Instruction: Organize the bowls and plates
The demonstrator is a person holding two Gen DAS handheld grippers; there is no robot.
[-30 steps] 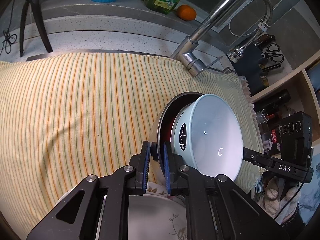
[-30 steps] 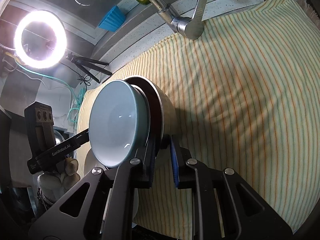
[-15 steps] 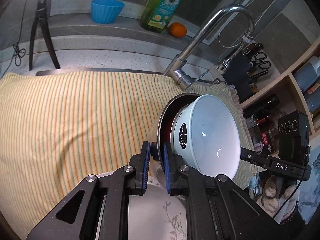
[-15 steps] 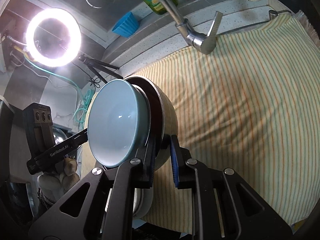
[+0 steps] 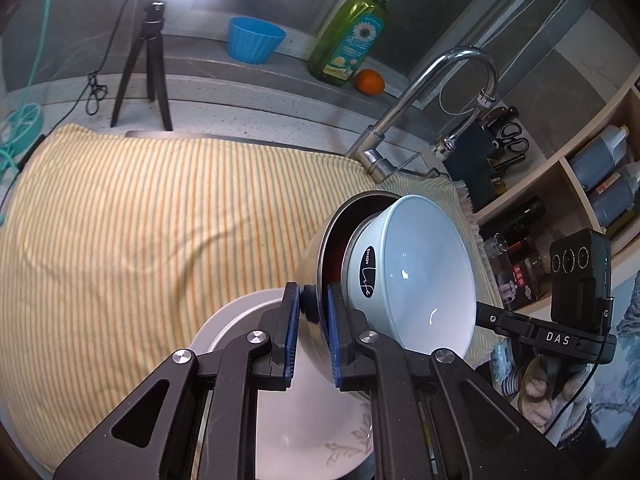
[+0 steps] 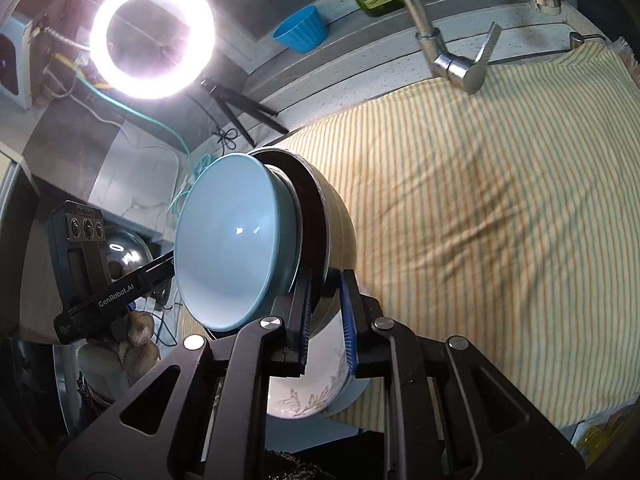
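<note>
A metal bowl (image 5: 310,264) with a dark inside holds a light blue bowl (image 5: 424,280) nested in it. Both are lifted and tilted on edge. My left gripper (image 5: 311,308) is shut on the metal bowl's rim. My right gripper (image 6: 326,308) is shut on the same metal bowl (image 6: 340,224) from the opposite side, with the blue bowl (image 6: 232,240) facing left. A white plate with a leaf pattern (image 5: 304,432) lies below on the striped cloth (image 5: 140,220); it also shows in the right wrist view (image 6: 308,396).
A tap (image 5: 420,92) stands at the back of the cloth-covered sink. On the ledge are a blue cup (image 5: 256,40), a green soap bottle (image 5: 352,36) and an orange (image 5: 370,81). A ring light on a tripod (image 6: 152,36) stands at the left. Shelves with bottles (image 5: 600,172) are at the right.
Both grippers have lifted the nested bowls higher above the cloth. The white plate below has come more into view.
</note>
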